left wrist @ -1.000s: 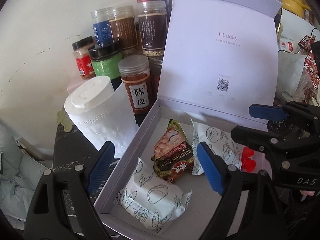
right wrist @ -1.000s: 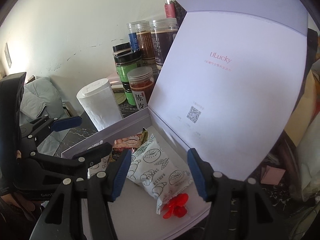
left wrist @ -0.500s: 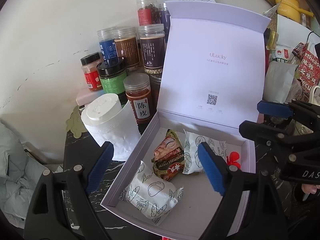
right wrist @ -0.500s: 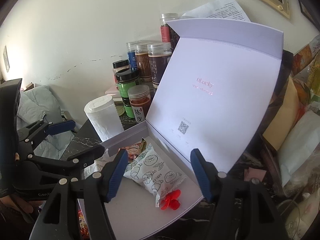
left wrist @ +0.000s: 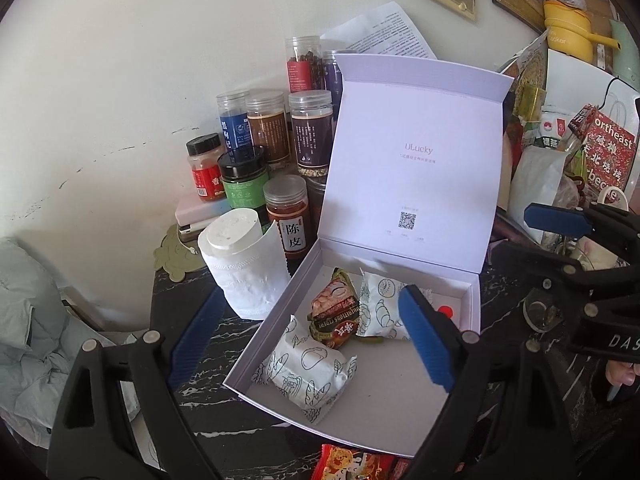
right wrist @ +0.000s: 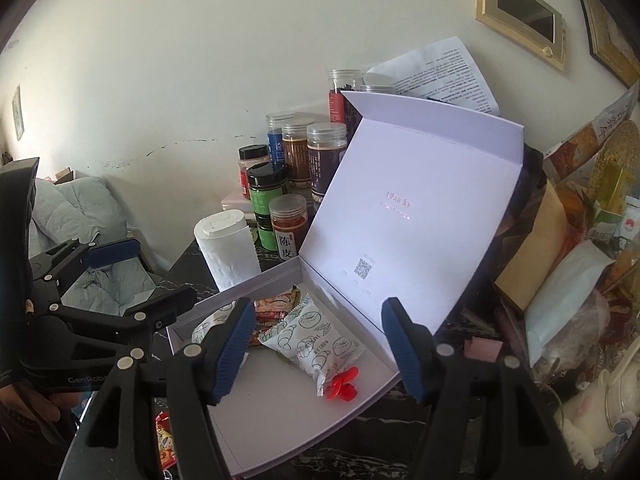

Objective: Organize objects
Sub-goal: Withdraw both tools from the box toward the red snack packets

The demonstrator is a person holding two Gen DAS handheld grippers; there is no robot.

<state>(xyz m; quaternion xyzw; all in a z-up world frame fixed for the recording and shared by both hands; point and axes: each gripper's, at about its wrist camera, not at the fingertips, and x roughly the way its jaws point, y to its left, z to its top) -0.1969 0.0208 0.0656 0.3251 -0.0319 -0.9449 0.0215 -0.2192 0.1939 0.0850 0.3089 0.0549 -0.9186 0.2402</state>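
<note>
**Both tools spread above the open box**

Left tool (left wrist: 308, 344) and right tool (right wrist: 318, 354) hang spread and empty. The white box (left wrist: 276, 320) sits mid-frame, lid upright, snack packets (left wrist: 308, 368) at its left; bare floor lower right.

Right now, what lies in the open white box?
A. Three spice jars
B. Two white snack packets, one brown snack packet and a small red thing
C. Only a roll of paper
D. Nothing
B: in the box lie two white packets, a brown packet between them and a small red thing.
</note>
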